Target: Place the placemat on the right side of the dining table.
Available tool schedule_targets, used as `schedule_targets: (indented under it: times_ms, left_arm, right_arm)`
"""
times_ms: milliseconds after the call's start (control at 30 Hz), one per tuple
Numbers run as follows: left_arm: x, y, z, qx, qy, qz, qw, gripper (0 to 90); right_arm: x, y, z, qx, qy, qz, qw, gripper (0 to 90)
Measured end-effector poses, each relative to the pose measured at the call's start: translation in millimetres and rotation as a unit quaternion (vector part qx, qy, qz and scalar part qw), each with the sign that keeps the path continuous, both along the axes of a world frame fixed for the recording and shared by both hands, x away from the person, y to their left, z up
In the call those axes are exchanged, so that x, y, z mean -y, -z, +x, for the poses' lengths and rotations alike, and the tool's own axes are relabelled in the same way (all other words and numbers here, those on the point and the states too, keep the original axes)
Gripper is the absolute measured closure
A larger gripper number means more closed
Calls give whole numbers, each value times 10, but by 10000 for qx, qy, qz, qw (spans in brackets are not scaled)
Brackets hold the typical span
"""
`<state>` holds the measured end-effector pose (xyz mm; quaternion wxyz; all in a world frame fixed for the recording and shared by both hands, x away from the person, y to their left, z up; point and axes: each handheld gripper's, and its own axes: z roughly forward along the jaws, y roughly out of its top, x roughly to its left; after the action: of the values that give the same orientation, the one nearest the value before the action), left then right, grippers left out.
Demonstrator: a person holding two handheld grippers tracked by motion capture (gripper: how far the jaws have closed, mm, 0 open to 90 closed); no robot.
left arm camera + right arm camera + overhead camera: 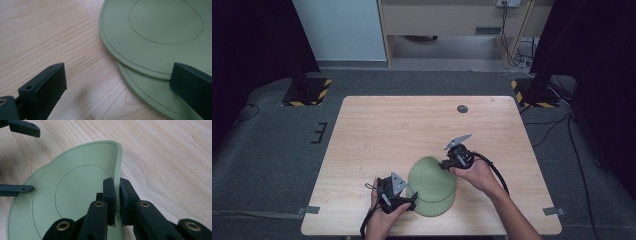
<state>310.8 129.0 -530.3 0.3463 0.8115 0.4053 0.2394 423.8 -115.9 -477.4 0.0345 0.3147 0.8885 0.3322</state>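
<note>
Two round, pale green flexible mats lie stacked near the table's front edge. The upper mat (431, 176) (160, 30) (75, 190) rests shifted over the lower mat (434, 207) (150, 95). My right gripper (445, 164) (117, 187) is shut on the upper mat's right rim, and that rim curls up off the table between the pads. My left gripper (411, 199) (118, 75) (35, 160) stands open at the mats' left edge. One of its jaws is over the bare wood and the other over the mats' rims, with nothing pinched.
The light wooden table (412, 125) has a small grey round cap (462, 108) near its back edge. Black stands on hazard-striped bases (307, 92) (537, 95) flank the table's far corners on the floor, and cables lie at the right.
</note>
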Motion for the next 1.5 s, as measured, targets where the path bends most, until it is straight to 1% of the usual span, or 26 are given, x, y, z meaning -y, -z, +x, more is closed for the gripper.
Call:
schedule_targets:
  times_ms: [133, 267, 467, 667, 800, 933, 1000, 1067, 1167, 1333, 1500]
  left_arm:
    - [-3, 0, -1, -1, 10, -4, 10000, 6]
    - [-8, 0, 0, -7, 14, -18, 10000, 9]
    - [-9, -1, -2, 0, 14, -25, 10000, 15]
    - [-18, -2, 0, 2, 15, -44, 10000, 19]
    - [-50, -11, 12, 11, -26, -97, 9999, 24]
    - [-102, -30, 25, 29, -95, -144, 9998, 24]
    - [-128, -33, 34, 25, -133, -139, 9998, 24]
    - [-150, -32, 41, 12, -172, -128, 9998, 25]
    - [-162, -31, 44, 13, -189, -140, 9997, 25]
    - [-191, -32, 49, 2, -226, -149, 9996, 26]
    - [-215, -33, 56, -1, -264, -147, 9995, 26]
  right_arm:
    - [11, -7, 10, 18, 35, -56, 10000, 856]
    - [35, -53, 19, -44, 50, -12, 10000, 857]
    - [93, -145, 6, -119, 79, 181, 9997, 858]
    - [183, -230, -10, -98, 137, 404, 9990, 858]
    - [256, -298, -18, -68, 223, 564, 9981, 858]
    - [313, -368, -29, -11, 253, 638, 9976, 858]
    - [333, -415, -36, 21, 273, 731, 9970, 859]
    - [347, -466, -41, 58, 278, 775, 9966, 859]
    - [376, -528, -36, 101, 357, 849, 9957, 859]
    - [421, -597, -33, 147, 446, 933, 9945, 860]
    - [440, -652, -34, 210, 538, 910, 9942, 861]
